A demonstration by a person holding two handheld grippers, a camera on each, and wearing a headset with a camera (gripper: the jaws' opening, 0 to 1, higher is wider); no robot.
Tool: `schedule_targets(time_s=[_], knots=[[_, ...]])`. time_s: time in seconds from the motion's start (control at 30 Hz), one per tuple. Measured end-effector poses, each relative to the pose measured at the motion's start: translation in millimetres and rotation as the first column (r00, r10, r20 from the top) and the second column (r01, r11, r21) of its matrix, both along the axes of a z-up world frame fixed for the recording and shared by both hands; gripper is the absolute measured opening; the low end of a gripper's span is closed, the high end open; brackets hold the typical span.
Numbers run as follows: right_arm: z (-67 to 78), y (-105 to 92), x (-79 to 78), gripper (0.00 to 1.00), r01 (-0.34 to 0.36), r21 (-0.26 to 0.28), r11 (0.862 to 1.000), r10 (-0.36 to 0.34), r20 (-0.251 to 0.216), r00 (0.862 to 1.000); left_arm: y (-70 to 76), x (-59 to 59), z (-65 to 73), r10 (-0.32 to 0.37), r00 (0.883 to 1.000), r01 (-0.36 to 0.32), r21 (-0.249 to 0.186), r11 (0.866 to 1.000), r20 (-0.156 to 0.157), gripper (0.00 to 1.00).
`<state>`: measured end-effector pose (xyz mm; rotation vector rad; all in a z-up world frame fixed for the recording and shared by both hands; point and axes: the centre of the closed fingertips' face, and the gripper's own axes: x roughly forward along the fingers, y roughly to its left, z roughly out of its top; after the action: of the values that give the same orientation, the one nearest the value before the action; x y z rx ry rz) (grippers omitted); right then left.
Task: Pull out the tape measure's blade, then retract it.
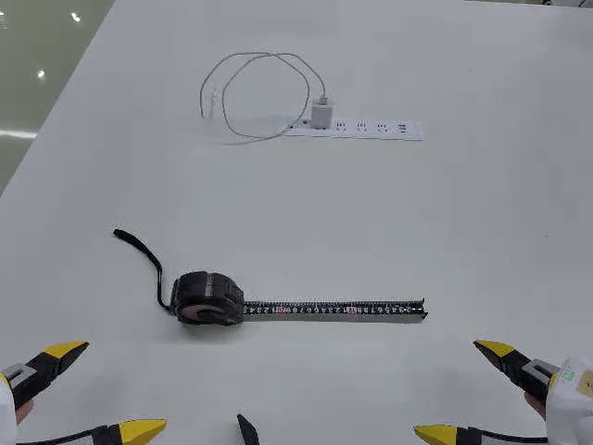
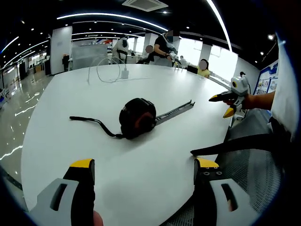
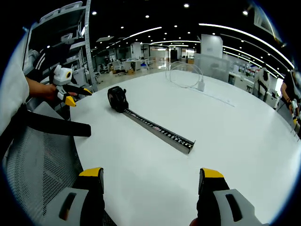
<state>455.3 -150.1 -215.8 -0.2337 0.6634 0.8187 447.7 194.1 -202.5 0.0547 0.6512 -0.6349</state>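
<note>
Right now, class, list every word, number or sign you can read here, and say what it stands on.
None can be quoted as it reads.
Tape measure's blade: printed scale numerals, too small to read.
Tape measure's case: no legible brand.
Power strip: markings too small to read.

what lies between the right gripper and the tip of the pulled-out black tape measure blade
Just bare white tabletop between the right gripper and the blade tip, as the right gripper view shows.
</note>
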Motion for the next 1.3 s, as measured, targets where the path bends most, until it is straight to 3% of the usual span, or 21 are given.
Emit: schedule_targets(time_s=[0.8,1.3], knots=[[4.0,-0.5,0.0,0.83,0.005,0.003,1.0,-0.005,0.012,1.0,-2.3,0.0,0.9,0.001,1.0,-0.001,-0.008,1.0,0.0,0.86],[3.3,1.4,2.5,0.83,-0.004,0.005,1.0,0.004,0.011,1.0,-15.5,13.9,-0.1,0.02,1.0,-0.02,-0.017,1.0,-0.011,0.87]])
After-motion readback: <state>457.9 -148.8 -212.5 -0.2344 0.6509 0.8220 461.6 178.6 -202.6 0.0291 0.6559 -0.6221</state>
